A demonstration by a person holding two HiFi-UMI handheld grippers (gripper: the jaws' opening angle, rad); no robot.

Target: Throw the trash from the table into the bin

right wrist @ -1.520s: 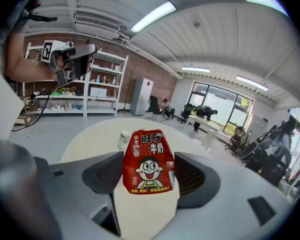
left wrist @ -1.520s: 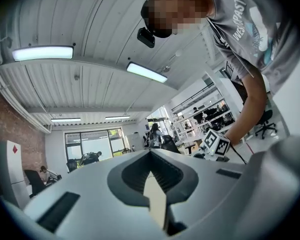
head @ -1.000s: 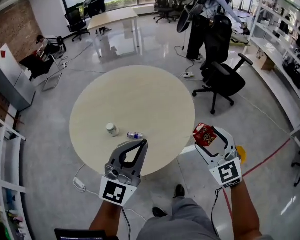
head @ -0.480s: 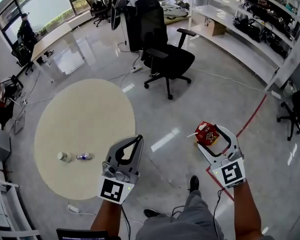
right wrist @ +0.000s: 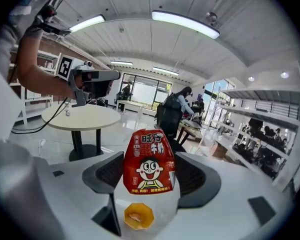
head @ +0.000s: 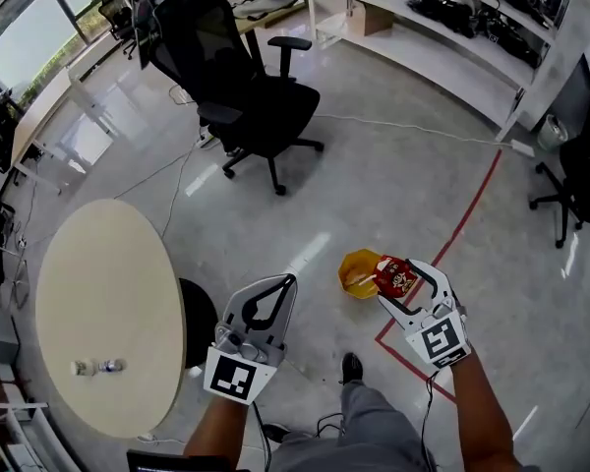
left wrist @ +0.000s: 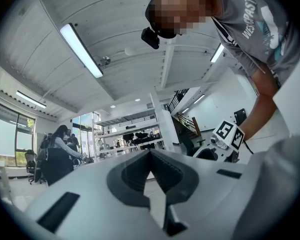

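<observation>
**Half-covered bin, unidentifiable bits on the worktop**

In the head view, the yellow bin [head: 354,269] on the floor is partly covered by the red snack bag [head: 400,275] held in the right claw [head: 397,281]. Two small objects [head: 93,367] on the round worktop [head: 108,283] are too small to identify. The person's arms and legs are cut off at the bottom edge.

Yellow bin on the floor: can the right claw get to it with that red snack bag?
Probably yes. The right claw, shut on the red snack bag, hangs just beside the small yellow bin in the head view, with nothing between them. How far down the bin sits is hard to tell.
</observation>
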